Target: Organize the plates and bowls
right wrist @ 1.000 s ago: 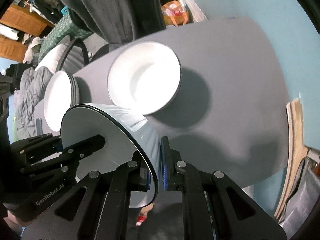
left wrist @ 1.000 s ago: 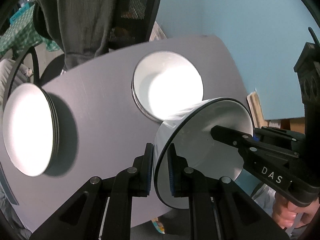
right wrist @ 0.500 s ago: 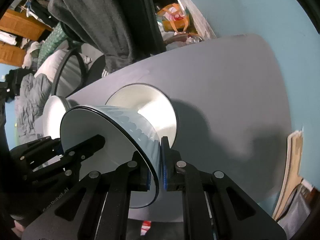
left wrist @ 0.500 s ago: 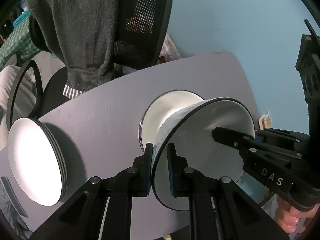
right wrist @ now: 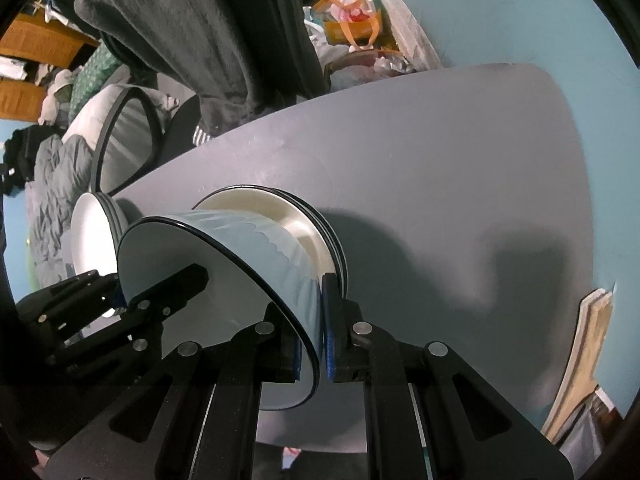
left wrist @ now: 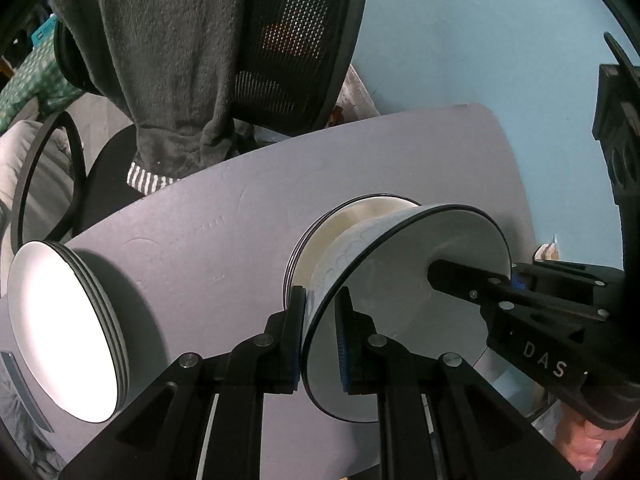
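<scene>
Both tools, left tool (left wrist: 320, 332), right tool (right wrist: 310, 340), clamping bowl (left wrist: 400, 280) rim, apparently over bowl stack (right wrist: 316, 220)

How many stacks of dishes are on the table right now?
2: a plate stack at the left edge of the table, and a bowl stack mid-table, under the bowl both claws hold. Stack counts are unclear.

Held bowl (left wrist: 404, 280) now sits lower & closer to the bowl stack (left wrist: 360, 216) on the bench (left wrist: 224, 224) vs 1 s ago: its base overlaps the stack's opening, hiding most of it at 12 o'clock. Plate stack (left wrist: 60, 328) drifts toward 8 o'clock in left view. Chair w/ grey cloth (left wrist: 176, 60) fills more of the top. Stack's interior now looks dimmer, shaded.
</scene>
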The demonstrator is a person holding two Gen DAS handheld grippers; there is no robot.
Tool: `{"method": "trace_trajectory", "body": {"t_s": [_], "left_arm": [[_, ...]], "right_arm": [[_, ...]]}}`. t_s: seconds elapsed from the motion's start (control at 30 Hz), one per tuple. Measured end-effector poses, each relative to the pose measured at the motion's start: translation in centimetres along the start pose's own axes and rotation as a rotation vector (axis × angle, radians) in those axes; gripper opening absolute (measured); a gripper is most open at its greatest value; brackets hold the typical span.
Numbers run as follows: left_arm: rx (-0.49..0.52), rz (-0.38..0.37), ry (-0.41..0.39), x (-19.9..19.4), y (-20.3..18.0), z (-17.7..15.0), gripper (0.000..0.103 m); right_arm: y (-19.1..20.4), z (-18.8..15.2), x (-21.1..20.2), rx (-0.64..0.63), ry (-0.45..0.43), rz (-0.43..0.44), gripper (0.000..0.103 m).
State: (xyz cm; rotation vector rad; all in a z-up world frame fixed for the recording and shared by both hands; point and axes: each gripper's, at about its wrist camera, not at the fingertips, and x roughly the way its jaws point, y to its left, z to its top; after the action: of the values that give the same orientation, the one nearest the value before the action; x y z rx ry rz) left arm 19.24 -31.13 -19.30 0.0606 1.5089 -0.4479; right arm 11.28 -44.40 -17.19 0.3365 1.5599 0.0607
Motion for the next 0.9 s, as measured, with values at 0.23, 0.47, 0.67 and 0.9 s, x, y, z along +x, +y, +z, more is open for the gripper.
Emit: {"method": "trace_trajectory", "body": {"t_s": [0.23, 0.47, 0.67, 0.9], "left_arm": [[0.014, -0.001, 0.013, 0.1, -0.1, 0.2, 0.013], [0.025, 0.0, 0.06, 0.1, -0.1, 0.7, 0.017], [0.046, 0.001, 0.08, 0.0, -0.7, 0.8, 0.028], [0.055, 0.056, 0.071, -1.1, -0.6, 1.3, 0.047]], "right_arm": [[0.1, 0.2, 0.1, -0.021, 0.023, 0.001, 0.008], [0.3, 0.4, -0.1, -0.032, 0.027, -0.011, 0.01], [0.4, 0.4, -0.2, -0.028, 0.023, -0.008, 0.015], [0.3, 0.4, -0.4, -0.008, 0.009, 0.016, 0.02]]}}
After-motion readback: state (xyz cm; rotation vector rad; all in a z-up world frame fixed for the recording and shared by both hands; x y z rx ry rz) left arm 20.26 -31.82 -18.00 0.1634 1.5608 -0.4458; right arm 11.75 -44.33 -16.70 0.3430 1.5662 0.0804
